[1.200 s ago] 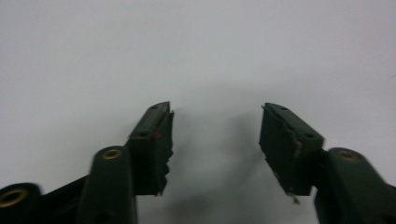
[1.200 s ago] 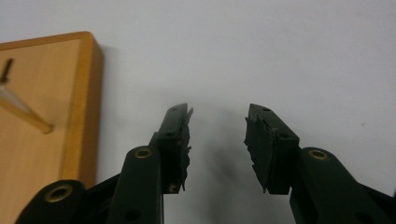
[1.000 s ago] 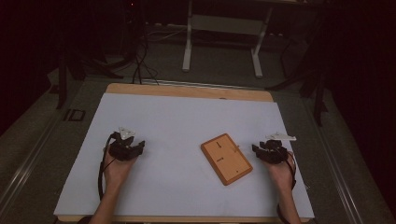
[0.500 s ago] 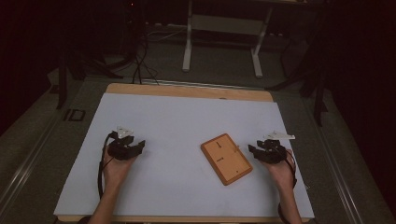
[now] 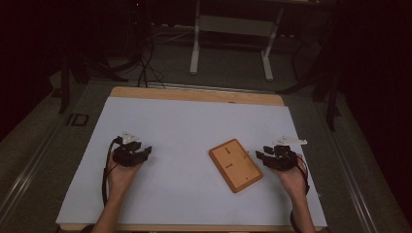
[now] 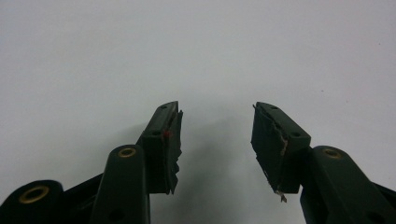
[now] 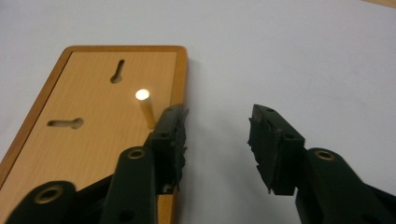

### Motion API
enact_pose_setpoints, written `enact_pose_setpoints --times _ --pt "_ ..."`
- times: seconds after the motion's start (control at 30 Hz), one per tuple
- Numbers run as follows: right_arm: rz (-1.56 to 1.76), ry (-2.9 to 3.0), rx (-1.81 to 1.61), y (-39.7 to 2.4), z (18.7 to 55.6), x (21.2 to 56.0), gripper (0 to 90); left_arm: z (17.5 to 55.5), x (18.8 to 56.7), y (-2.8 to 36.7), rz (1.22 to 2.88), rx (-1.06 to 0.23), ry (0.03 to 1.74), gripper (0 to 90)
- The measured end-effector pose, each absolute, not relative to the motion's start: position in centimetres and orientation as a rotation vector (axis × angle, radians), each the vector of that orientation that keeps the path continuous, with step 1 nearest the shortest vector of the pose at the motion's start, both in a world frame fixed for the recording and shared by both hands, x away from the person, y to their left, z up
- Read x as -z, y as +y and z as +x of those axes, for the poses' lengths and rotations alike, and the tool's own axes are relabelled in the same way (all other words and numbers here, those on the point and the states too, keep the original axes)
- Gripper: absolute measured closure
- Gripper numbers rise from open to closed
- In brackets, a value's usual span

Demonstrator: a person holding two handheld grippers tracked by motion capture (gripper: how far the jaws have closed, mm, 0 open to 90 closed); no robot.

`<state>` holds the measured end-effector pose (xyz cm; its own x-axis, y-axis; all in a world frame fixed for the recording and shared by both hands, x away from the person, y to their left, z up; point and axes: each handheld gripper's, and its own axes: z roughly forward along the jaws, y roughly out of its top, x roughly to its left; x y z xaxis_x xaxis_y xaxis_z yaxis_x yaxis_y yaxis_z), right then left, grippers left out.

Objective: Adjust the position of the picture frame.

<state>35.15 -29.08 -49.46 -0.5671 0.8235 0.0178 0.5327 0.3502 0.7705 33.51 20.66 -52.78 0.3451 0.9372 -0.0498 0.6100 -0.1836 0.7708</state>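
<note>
The right tool [image 5: 261, 156] rests on the desk [image 5: 194, 121] with its jaws spread apart and nothing between them. In the right gripper view its left jaw stands just in front of the near edge of a wooden board [image 7: 88, 116], and a short pale dowel peg [image 7: 145, 108] stands upright from the board close beyond that jaw's tip; whether the jaw touches the board I cannot tell. The gap between the jaws [image 7: 217, 135] opens onto bare desk to the right of the board, so the peg lies left of the tool's centre line, not inside its grasp. Two keyhole slots [image 7: 116, 71] are cut in the board farther out.

From above, the board [image 5: 235, 165] lies immediately to the left of the right tool, its long axis running diagonally, the far end towards the left and the near end towards the person.

The left tool [image 5: 145, 151] sits well apart from the board across open desk, jaws likewise spread and empty [image 6: 217, 135].

The right hand [image 5: 286, 177] is plainly the nearer. Taking the peg would, I judge, call for a small shift leftwards.
</note>
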Motion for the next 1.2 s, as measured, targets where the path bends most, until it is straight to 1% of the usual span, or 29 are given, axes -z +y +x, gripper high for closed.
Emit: enact_pose_setpoints --times 0.13,0.57,1.03,1.2 --pt "1.158 2.289 -1.057 -28.7 35.0 49.4 60.8 33.5 52.8 20.6 1.896 -0.584 1.342 51.3" --pt "1.089 2.371 -1.091 -27.6 34.9 49.6 60.2 33.5 52.8 20.6 1.890 -0.578 1.324 50.8" --pt "1.095 2.347 -1.105 -25.3 35.5 51.0 74.6 33.6 52.9 20.5 1.905 -0.571 1.325 50.4" --pt "1.120 2.343 -1.120 -24.8 35.9 51.5 76.8 33.6 52.9 20.4 1.907 -0.572 1.323 50.3"
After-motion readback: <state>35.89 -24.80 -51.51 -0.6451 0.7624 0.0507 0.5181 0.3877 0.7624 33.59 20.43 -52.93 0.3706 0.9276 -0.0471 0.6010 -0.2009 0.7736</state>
